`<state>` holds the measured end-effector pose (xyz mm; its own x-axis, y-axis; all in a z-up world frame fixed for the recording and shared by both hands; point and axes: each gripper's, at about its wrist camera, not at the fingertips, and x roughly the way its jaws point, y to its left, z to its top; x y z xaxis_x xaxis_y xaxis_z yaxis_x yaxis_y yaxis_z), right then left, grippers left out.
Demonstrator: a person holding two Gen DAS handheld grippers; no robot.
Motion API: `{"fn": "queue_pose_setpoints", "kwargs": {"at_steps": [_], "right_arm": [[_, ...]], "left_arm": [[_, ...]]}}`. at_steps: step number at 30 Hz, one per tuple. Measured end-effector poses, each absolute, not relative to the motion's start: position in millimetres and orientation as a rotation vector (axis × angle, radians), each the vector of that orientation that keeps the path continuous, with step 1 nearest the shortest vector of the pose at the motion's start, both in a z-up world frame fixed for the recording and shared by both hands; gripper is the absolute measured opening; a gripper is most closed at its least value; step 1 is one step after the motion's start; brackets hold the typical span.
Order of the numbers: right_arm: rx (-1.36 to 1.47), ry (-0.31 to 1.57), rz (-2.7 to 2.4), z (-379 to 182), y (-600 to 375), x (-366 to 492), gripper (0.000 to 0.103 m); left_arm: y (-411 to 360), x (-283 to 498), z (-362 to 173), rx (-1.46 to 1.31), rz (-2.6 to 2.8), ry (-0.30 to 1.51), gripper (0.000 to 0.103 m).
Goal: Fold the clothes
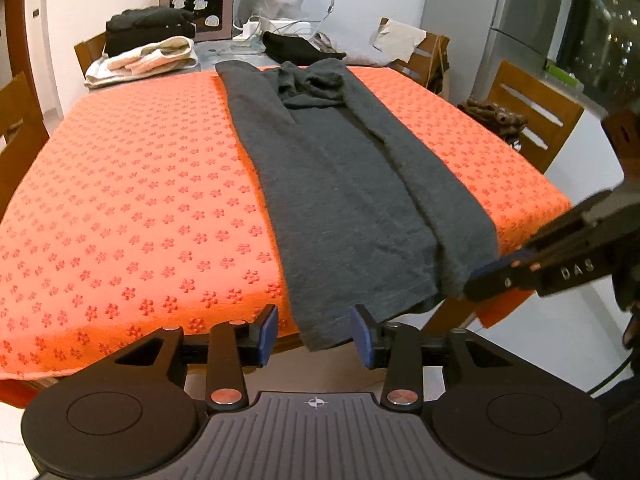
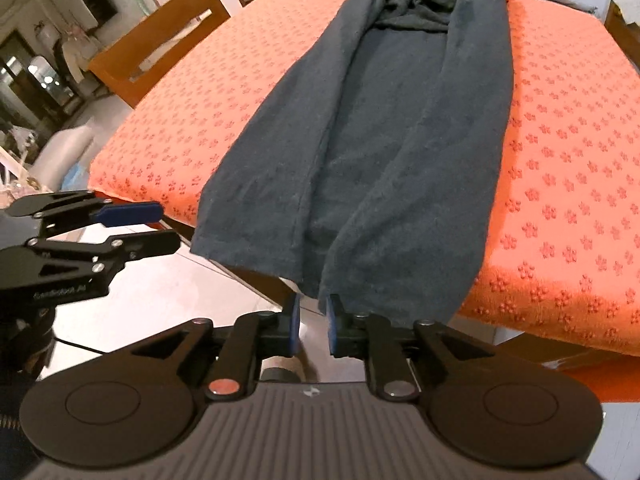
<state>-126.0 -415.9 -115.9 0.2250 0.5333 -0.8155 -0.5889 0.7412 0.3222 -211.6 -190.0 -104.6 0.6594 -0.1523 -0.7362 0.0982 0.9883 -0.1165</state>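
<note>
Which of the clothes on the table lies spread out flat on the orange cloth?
The long dark grey garment, with both sides folded inward. The black pile and the cream-coloured pile sit bunched at the far edge.

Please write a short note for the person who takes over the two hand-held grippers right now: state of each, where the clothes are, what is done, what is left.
Left hand-held gripper: open, empty, at the near hem of the grey garment, not touching it.
Right hand-held gripper: open, empty, at the hem's right corner, where the cloth hangs over the table edge.
Garment: lies lengthwise on the orange cloth, both long sides already folded inward, collar end bunched at the far side.
Folded clothes sit beyond it.
Left: grip both hem corners, fold the hem toward the collar, probably once more, then stack it.
</note>
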Motion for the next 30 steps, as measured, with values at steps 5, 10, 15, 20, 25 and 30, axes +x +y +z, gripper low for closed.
{"fn": "queue_pose_setpoints", "kwargs": {"at_steps": [5, 10, 15, 20, 25, 30], "right_arm": [[-0.064, 1.07, 0.738, -121.4, -441.5, -129.7, 0.026], [0.004, 1.065, 0.726, -140.9, -467.6, -122.1, 0.029], [0.151, 1.072, 0.793, -163.8, -483.4, -109.7, 0.036], [0.318, 1.069, 0.85, -182.5, -499.0, -100.0, 0.038], [0.514, 1.068, 0.9, -190.6, -515.2, -95.1, 0.03], [0.684, 1.058, 0.937, -190.2, -530.0, -94.3, 0.006]], "left_arm": [[-186.7, -201.9, -114.9, -0.128, -0.152, 0.87, 0.048], [-179.6, -194.5, -127.1, -0.192, -0.13, 0.894, 0.048], [-171.9, -185.8, -142.2, -0.315, -0.154, 0.953, 0.047], [-167.5, -177.5, -159.8, -0.429, -0.166, 1.018, 0.046], [-162.1, -172.6, -165.8, -0.522, -0.155, 1.056, 0.006], [-160.9, -183.5, -144.1, -0.543, -0.17, 1.02, 0.006]]}}
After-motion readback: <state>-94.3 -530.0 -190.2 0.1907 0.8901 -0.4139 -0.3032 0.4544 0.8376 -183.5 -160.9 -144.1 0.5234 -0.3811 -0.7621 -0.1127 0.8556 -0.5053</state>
